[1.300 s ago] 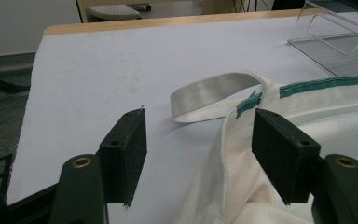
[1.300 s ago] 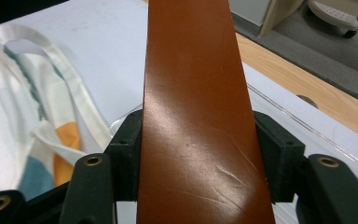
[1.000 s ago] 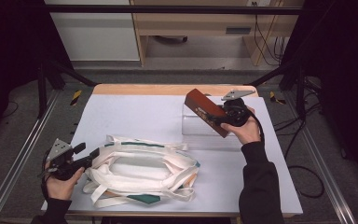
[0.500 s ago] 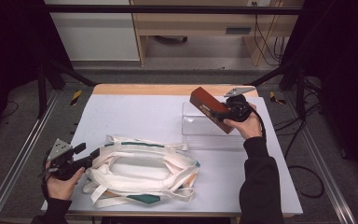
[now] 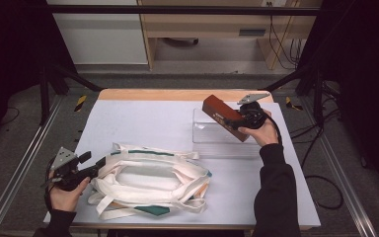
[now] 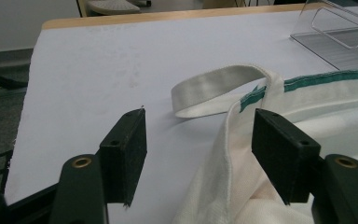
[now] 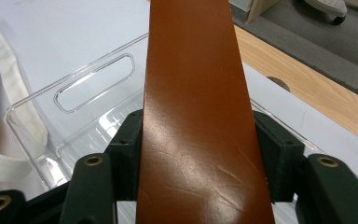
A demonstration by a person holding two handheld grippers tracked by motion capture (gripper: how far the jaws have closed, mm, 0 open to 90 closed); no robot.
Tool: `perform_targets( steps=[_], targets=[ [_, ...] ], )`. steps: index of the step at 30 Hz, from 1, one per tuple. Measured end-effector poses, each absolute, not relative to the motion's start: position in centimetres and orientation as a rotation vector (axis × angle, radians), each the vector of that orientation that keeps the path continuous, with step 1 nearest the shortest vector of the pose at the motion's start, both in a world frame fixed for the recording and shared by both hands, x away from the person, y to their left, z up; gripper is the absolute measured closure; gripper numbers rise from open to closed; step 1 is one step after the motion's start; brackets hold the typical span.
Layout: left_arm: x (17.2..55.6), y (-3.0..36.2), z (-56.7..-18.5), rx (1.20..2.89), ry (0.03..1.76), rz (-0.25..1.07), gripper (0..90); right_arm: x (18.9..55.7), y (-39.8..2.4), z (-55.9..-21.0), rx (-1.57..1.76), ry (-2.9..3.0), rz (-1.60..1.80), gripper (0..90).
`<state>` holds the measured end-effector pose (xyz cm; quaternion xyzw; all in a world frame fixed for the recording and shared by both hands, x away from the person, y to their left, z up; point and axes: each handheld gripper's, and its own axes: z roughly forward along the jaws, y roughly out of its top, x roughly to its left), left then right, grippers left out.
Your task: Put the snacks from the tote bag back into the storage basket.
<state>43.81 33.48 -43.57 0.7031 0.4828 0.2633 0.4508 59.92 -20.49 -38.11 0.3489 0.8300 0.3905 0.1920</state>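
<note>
My right tool (image 5: 238, 118) clamps the long brown leather case (image 5: 225, 117) at upper right, tilted over the clear plastic tray (image 5: 203, 133) — ready to lower; my left tool (image 5: 94, 167) gapes at the white canvas bag's (image 5: 148, 177) rim.

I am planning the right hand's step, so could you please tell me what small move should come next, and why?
Probably lower the right tongs a little, easing the glossy reddish-brown rectangular case down into the clear plastic bin. The tongs are clamped on the case's sides, and it hangs tilted just above the bin, not yet resting inside. The left tongs stand open around the white cloth bag's rim.
</note>
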Motion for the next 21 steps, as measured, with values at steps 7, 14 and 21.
perform_targets(
  steps=[7, 14, 21],
  targets=[
    [43.8, 33.5, -43.6, 1.738, 1.195, 0.651, 35.6, 60.0, -20.1, -38.7, 0.921, 2.379, 1.061, 43.5],
    [43.8, 33.5, -43.6, 1.739, 1.195, 0.650, 35.6, 59.9, -19.6, -39.0, 0.875, 2.406, 1.070, 43.5],
    [43.8, 33.6, -43.5, 1.736, 1.194, 0.651, 35.6, 60.0, -18.8, -39.6, 0.848, 2.442, 1.059, 43.4]
  ],
)
